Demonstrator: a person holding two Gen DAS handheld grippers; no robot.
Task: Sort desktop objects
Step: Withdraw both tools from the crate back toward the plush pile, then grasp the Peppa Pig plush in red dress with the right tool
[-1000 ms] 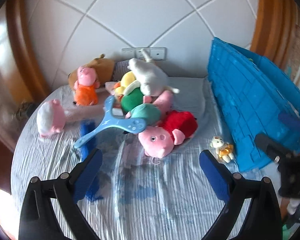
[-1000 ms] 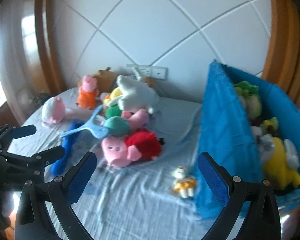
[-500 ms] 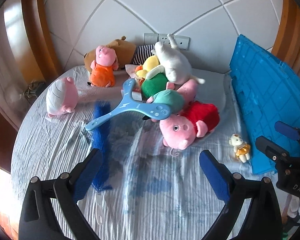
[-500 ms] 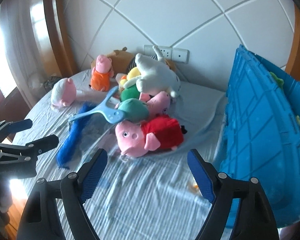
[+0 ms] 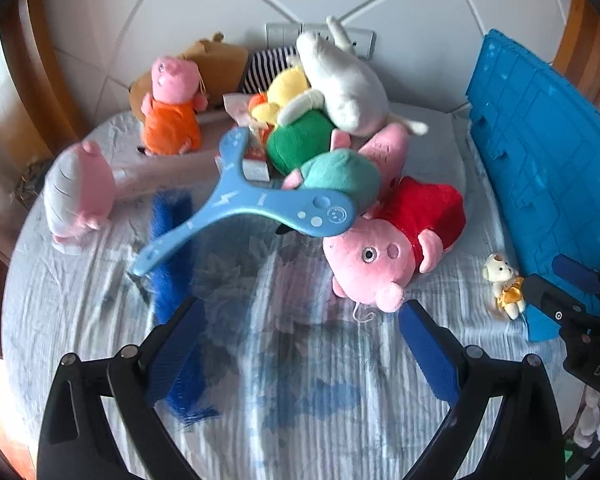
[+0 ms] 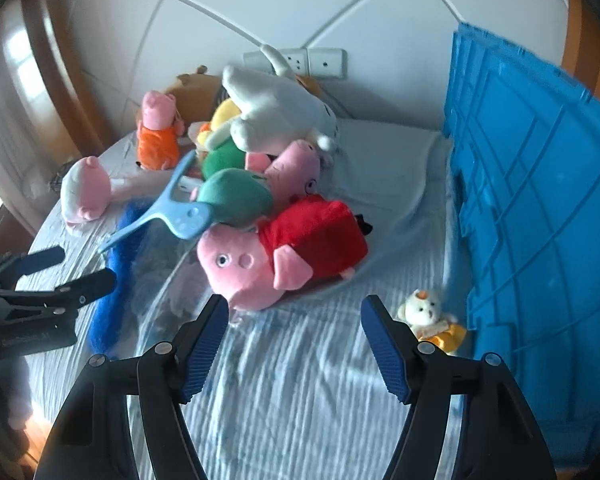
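Two grippers are held above the cloth-covered table (image 5: 300,420). The left gripper (image 5: 300,340) is spread wide and empty, the blue boomerang toy (image 5: 256,204) ahead of its fingers. The right gripper (image 6: 292,340) is closing on nothing, the red-dressed pig plush (image 6: 284,248) just beyond its fingertips, the blue crate (image 6: 540,200) outside its right finger.

Plush pig (image 6: 260,264), ribbed plastic crate (image 6: 540,216), crinkled cloth sheet (image 5: 320,380)

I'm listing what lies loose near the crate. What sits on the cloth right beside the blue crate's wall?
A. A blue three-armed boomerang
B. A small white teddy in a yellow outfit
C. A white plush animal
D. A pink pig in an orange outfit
B: the small white teddy lies alone on the cloth against the blue crate, apart from the heap of toys.
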